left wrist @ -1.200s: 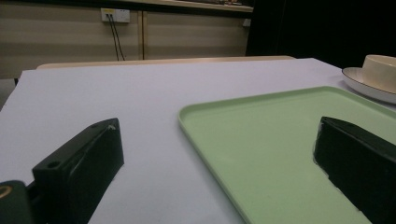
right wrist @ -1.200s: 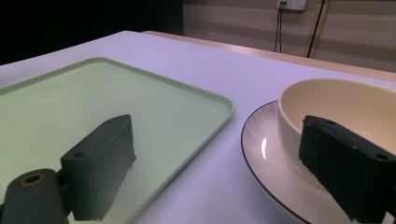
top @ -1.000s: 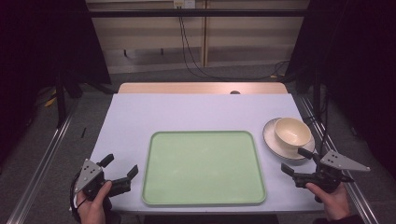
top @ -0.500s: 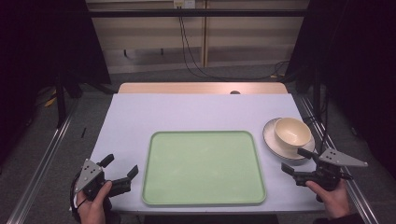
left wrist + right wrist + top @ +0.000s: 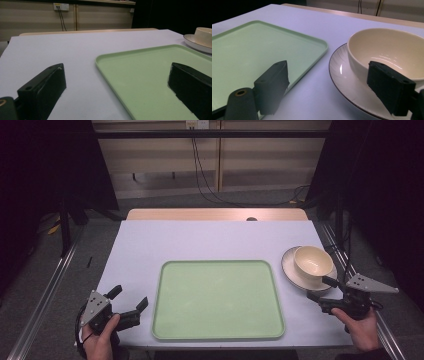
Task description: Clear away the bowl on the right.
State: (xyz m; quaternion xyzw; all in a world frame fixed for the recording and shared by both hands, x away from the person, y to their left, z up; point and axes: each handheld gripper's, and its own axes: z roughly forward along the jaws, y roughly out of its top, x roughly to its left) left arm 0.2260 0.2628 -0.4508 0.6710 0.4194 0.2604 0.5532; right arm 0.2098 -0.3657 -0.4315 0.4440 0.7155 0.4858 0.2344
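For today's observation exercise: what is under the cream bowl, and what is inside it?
The bowl stands on a white plate. Its visible inside looks empty; the near wall hides part of the bottom.

The bowl (image 5: 203,33) is cut off at the frame's edge.

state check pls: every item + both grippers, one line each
Tray: flat on the table, empty.
Bowl: upright on the plate, empty.
Plate: flat on the table, right of the tray, apart from it.
Left gripper: open, holding nothing, near the tray's left edge.
Right gripper: open, holding nothing, at the plate's near rim.
Table: covered by a pale sheet.
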